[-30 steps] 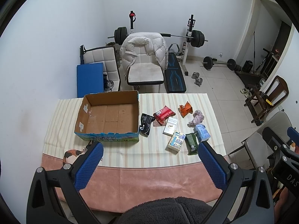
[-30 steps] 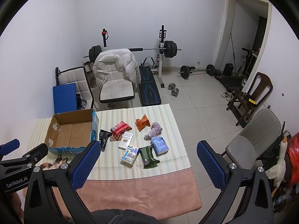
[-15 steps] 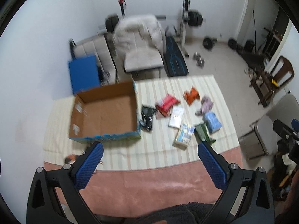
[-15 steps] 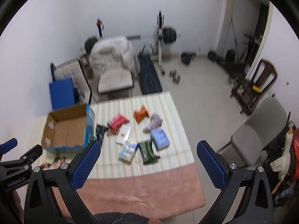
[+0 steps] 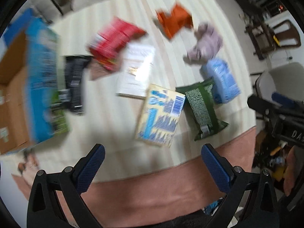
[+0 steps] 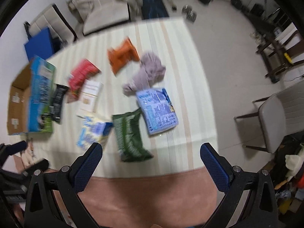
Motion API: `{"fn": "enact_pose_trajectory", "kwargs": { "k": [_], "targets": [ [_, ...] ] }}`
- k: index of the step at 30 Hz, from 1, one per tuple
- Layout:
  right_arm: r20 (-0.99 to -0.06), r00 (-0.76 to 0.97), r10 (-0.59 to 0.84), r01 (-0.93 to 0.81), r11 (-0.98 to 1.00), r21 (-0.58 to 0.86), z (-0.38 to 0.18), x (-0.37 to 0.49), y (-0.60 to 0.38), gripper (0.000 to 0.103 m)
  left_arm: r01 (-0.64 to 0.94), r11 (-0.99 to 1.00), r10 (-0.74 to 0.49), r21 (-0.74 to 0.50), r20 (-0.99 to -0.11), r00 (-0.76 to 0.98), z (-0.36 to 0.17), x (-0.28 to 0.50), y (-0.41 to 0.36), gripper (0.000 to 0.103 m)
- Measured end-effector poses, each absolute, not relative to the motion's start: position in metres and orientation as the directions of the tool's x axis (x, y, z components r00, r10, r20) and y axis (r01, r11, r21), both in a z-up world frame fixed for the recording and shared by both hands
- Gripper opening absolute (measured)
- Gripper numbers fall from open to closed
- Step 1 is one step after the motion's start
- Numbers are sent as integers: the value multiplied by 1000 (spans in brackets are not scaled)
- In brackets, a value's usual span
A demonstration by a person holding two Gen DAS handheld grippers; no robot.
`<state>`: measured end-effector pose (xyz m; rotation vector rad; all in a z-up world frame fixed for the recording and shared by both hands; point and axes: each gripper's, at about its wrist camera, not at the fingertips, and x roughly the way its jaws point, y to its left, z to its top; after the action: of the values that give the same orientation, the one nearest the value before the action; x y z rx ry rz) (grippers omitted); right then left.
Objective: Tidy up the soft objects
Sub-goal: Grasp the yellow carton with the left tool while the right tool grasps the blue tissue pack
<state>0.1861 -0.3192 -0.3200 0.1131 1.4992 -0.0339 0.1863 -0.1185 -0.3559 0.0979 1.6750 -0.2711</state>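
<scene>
Both your hand-held grippers gape empty; right hand-held gripper (image 6: pixel 151 158) sits nearer the green pouch (image 6: pixel 130 135), lengthwise dead ahead.

A grey padded chair (image 6: pixel 281 114) is standing on the pale tiled floor (image 6: pixel 224 43) right of the worktop, while a dark wooden chair (image 6: pixel 279 47) is sitting farther back, well apart.

Left tool (image 5: pixel 152 166) and right tool (image 6: pixel 151 164): black angular frames, silver screws, blue cross-hatched finger pads (image 5: pixel 214 168).
</scene>
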Motion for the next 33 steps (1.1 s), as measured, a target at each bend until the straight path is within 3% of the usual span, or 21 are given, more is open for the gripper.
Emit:
{"fn": "enact_pose_trajectory", "kwargs": {
  "k": [8, 13, 20, 24, 33],
  "targets": [
    [-995, -66, 71, 58, 996, 68, -414, 223, -328, 97, 242, 965, -47, -102, -973, -225, -429, 190, -141, 101],
    [-989, -113, 99, 54, 994, 93, -442, 230, -327, 87, 230, 970, -27, -85, -969, -247, -441, 186, -134, 68],
    [-987, -143, 77, 41, 997, 72, -470, 239, -320, 78, 240, 969, 5, -53, -972, -236, -423, 186, -137, 66],
    [-986, -159, 49, 35, 998, 44, -480, 243, -312, 78, 271, 963, 53, -7, -976, -211, -449, 186, -159, 67],
    [-983, -182, -14, 2, 1000, -15, -485, 246, -286, 78, 275, 961, 58, -1, -977, -206, -442, 186, -151, 64]
  ]
}}
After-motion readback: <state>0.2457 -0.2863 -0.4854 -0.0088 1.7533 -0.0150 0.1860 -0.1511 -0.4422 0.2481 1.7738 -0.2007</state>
